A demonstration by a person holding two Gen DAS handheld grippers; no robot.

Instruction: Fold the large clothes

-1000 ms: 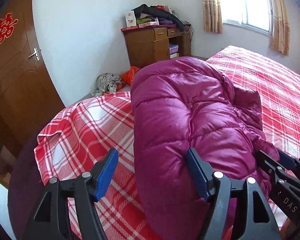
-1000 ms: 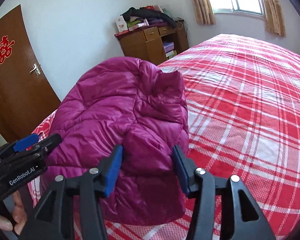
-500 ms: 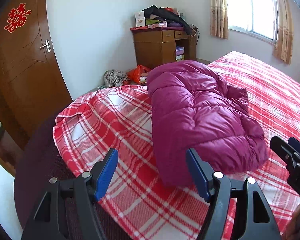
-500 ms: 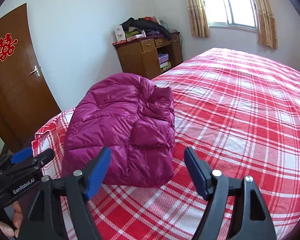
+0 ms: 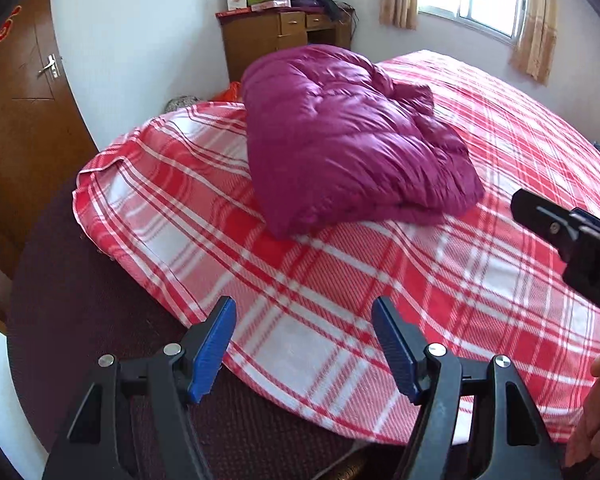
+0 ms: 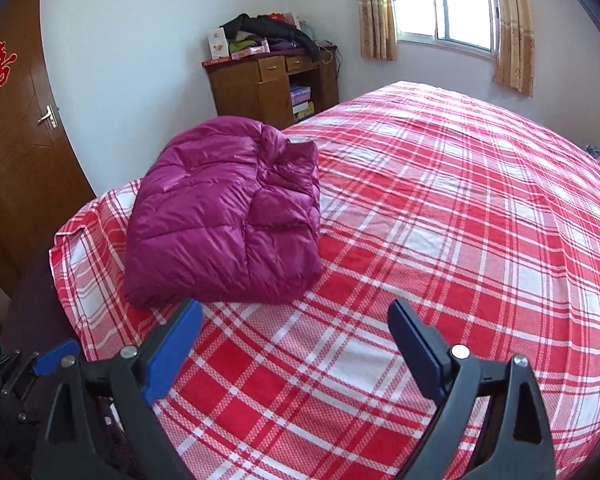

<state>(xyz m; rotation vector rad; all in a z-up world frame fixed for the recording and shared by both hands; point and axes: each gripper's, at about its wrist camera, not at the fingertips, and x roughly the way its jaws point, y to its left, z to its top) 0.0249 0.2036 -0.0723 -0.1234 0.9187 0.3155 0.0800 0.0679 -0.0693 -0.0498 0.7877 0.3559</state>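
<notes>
A magenta puffer jacket (image 5: 352,140) (image 6: 228,216) lies folded into a thick bundle near the corner of a bed with a red and white plaid sheet (image 5: 380,280) (image 6: 440,208). My left gripper (image 5: 304,326) hovers open over the sheet's near edge, well short of the jacket, with nothing between its blue pads. My right gripper (image 6: 296,324) is back from the jacket's front edge; its jaws are opening and hold nothing. The right gripper's black body also shows at the right edge of the left wrist view, and the left gripper's at the lower left of the right wrist view.
A dark mattress edge (image 5: 80,320) shows beyond the sheet's corner. A wooden cabinet (image 6: 272,84) piled with clothes and boxes stands against the far wall, a brown door (image 6: 16,128) to the left, a curtained window (image 6: 448,4) at the right. A hand (image 5: 596,412) shows at lower right.
Both grippers have pulled back from the jacket, which now lies alone on the bed. The right gripper's jaws, earlier around the jacket's front edge, have spread wide. The left stays equally open.
</notes>
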